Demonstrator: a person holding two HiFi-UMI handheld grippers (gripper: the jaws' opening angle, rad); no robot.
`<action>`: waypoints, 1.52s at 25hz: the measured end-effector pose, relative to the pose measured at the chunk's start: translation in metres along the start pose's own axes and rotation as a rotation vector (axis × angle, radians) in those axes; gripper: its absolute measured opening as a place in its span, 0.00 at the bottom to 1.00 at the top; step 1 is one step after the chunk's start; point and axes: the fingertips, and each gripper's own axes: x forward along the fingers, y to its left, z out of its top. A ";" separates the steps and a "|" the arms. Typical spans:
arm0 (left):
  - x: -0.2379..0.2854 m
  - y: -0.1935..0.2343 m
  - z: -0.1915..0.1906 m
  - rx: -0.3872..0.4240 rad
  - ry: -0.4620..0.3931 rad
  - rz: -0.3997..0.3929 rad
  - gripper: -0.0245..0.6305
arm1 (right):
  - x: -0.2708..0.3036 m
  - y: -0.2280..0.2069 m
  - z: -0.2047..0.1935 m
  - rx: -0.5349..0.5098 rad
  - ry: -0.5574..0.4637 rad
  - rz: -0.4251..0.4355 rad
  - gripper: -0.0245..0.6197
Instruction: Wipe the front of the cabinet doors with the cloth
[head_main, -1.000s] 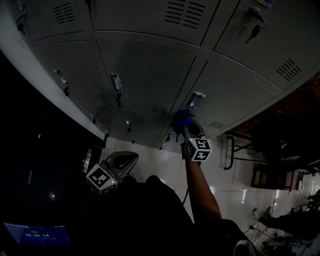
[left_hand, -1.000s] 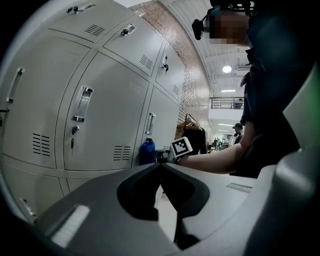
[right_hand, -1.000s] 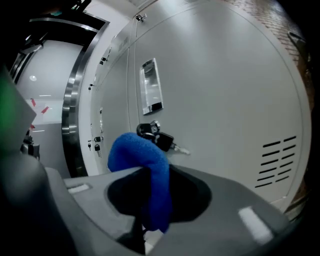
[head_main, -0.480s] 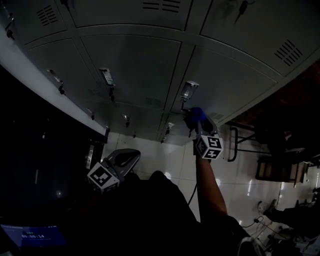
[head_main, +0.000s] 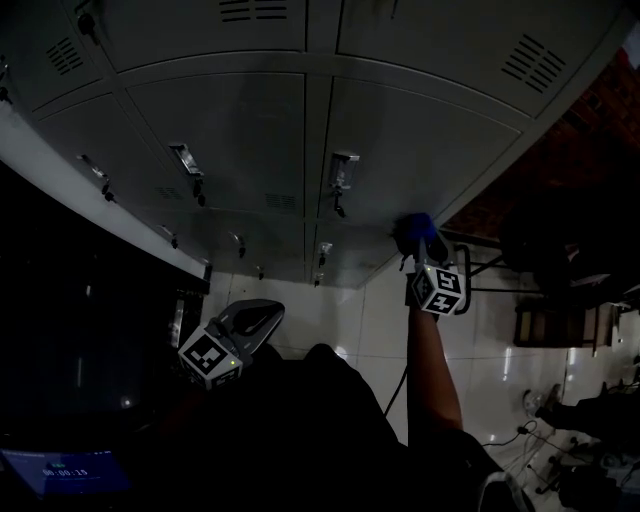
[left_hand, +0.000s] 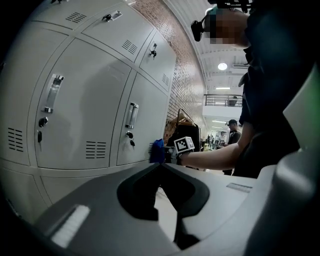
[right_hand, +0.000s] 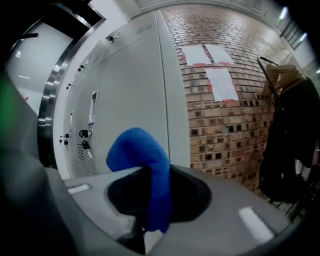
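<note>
My right claw (right_hand: 150, 172) grips a fuzzy blue cloth (right_hand: 135, 147) against the grey metal cabinet door (head_main: 420, 150) (its lower corner). My left claw (left_hand: 161, 167) hangs closed, empty.

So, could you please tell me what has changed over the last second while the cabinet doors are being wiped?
The right gripper has carried the blue cloth rightward across the cabinet door, from just beside its handle towards the door's right edge. It stayed shut on the cloth throughout. The left gripper stayed low and back from the doors, shut and empty.
</note>
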 end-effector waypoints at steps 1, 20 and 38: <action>0.002 -0.002 -0.002 0.003 0.002 -0.003 0.04 | -0.002 -0.006 0.000 0.001 -0.001 -0.008 0.16; 0.027 -0.036 0.002 0.036 -0.008 -0.061 0.04 | -0.105 0.117 0.030 -0.030 -0.100 0.357 0.16; 0.017 -0.035 0.011 0.096 -0.037 -0.092 0.04 | -0.154 0.215 0.038 -0.052 -0.100 0.506 0.16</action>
